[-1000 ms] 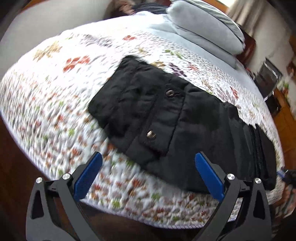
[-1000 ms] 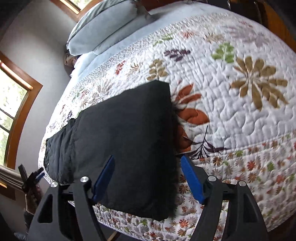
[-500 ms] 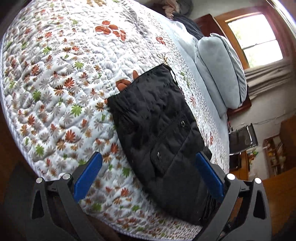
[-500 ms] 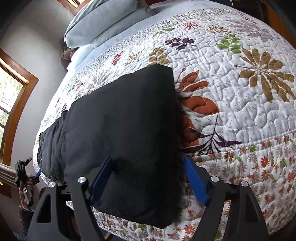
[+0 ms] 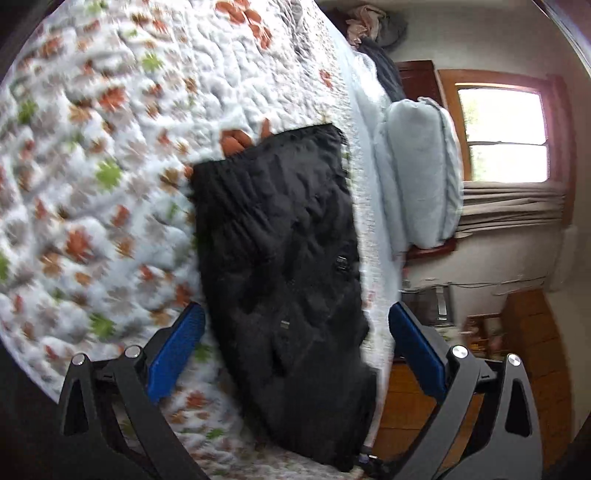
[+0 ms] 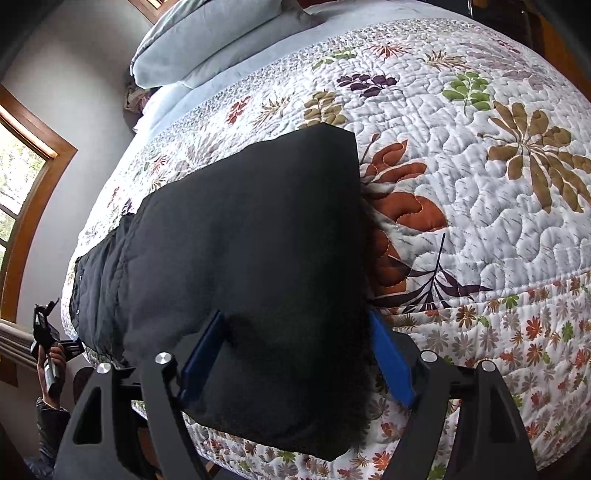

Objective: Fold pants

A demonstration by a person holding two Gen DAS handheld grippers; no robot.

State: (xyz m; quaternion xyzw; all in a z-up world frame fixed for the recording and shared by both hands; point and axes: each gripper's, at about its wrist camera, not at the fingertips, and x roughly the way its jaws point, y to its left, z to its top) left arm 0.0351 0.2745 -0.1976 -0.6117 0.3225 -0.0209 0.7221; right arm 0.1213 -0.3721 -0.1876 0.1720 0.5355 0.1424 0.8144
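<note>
Pants [image 6: 236, 236] of black padded cloth lie flat on the quilt [image 6: 480, 206] of the bed, stretched along its near edge, with one end hanging a little over that edge. In the left wrist view the same pants [image 5: 280, 266] show two small snap fasteners, and the picture is blurred.

The right gripper [image 6: 295, 350] points down at the end of the pants that hangs over the near edge. Its blue pads [image 6: 391, 362] stand wide apart, one on each side of the cloth — the cloth is between them, but the pads do not press on it as far as the view shows.

The left gripper [image 5: 295, 347] is at the other end of the pants, at the side of the bed toward the window [image 5: 506, 136]. Its pads [image 5: 177, 343] are spread too, with nothing pinched between them. From the right wrist view this gripper [image 6: 42, 325] is seen small, held up in a hand [image 6: 53, 363] just beside the bed corner.

Two pale blue pillows [image 6: 207, 40] lie at the head of the bed, well apart from the pants. A heap of clothes [image 5: 376, 29] sits at the far corner.
</note>
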